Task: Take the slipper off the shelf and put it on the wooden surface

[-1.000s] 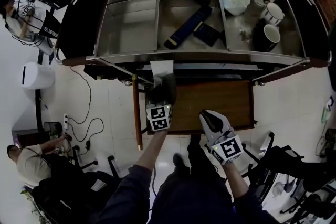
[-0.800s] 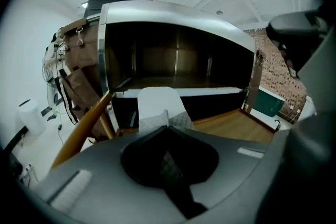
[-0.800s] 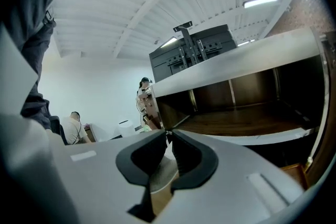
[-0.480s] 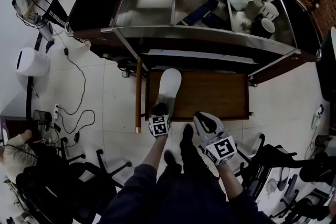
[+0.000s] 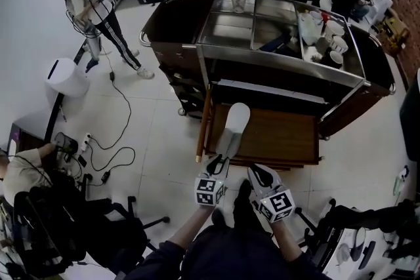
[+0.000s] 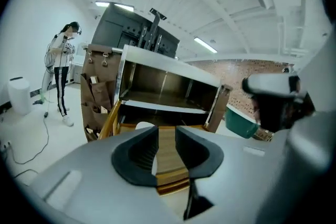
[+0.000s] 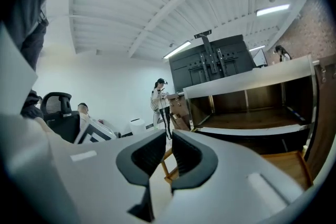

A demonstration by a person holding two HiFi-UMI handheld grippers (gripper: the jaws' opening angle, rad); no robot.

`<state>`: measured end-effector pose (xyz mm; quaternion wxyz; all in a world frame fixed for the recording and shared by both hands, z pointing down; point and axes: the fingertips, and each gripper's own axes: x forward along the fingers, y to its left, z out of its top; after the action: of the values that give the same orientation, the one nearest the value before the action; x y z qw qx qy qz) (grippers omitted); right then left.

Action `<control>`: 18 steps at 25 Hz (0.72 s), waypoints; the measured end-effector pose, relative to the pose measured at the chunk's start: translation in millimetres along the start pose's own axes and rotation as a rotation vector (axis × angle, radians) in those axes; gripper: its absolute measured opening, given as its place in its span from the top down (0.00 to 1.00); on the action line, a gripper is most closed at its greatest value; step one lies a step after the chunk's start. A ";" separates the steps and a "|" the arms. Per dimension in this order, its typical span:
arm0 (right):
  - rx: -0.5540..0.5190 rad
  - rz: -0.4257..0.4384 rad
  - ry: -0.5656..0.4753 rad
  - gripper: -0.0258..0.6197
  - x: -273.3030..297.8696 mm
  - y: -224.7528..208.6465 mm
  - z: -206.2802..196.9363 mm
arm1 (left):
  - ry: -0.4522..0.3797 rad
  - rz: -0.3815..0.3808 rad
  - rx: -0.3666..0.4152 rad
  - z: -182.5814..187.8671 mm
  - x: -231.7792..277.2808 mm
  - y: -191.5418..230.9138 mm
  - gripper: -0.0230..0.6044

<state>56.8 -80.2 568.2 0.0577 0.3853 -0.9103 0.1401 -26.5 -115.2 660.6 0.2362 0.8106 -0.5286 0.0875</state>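
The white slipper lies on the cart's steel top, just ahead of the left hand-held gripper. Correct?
No: the white slipper lies on the wooden surface, not the cart's steel top, just ahead of the left hand-held gripper, whose jaws are opening off it. The head view shows it.

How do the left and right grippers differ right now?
The left gripper has its jaws opening, wider apart than those of the right gripper, which show only a narrow gap. The left gripper is right at the near end of the slipper; the right gripper is off to the slipper's right, clear of it. Both hold nothing.
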 end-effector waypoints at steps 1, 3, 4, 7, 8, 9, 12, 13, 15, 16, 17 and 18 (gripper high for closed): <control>0.000 0.012 0.001 0.93 -4.5 15.5 -2.8 | -0.016 -0.023 -0.017 4.2 -24.3 -12.0 0.79; -0.009 0.036 0.000 0.91 -13.5 45.5 -5.3 | -0.040 -0.058 -0.048 6.4 -66.8 -30.9 0.78; -0.017 0.048 -0.003 0.91 -17.3 59.0 -5.7 | -0.052 -0.073 -0.057 6.4 -84.6 -38.7 0.78; -0.019 0.084 -0.001 0.91 -29.6 100.3 -17.2 | -0.102 -0.115 -0.042 1.2 -136.6 -60.0 0.85; -0.012 0.092 0.006 0.91 -35.5 115.4 -22.8 | -0.117 -0.120 -0.021 -3.4 -154.5 -65.3 0.91; -0.007 0.095 0.011 0.91 -41.7 128.6 -27.1 | -0.132 -0.124 0.006 -7.6 -170.0 -69.8 0.94; -0.013 0.078 0.011 0.91 -55.4 141.9 -32.6 | -0.189 -0.158 0.082 -3.8 -188.8 -79.5 0.92; -0.014 0.072 0.013 0.92 -57.8 142.7 -33.6 | -0.203 -0.169 0.089 0.9 -192.0 -82.0 0.91; -0.014 0.073 0.021 0.94 -61.4 149.2 -35.8 | -0.215 -0.183 0.086 5.9 -202.9 -87.5 0.91; -0.019 0.078 0.020 0.94 -62.9 153.8 -34.5 | -0.218 -0.188 0.083 7.1 -209.1 -90.7 0.91; -0.027 0.084 0.013 0.94 -64.3 158.2 -30.7 | -0.220 -0.192 0.085 7.6 -214.2 -93.2 0.91; -0.038 0.089 0.002 0.95 -65.2 162.0 -25.2 | -0.222 -0.194 0.095 7.2 -217.5 -93.9 0.91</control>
<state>-14.1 79.5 544.2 0.0595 0.3429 -0.9290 0.1256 -35.5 89.7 541.9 0.1452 0.8729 -0.4659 -0.0009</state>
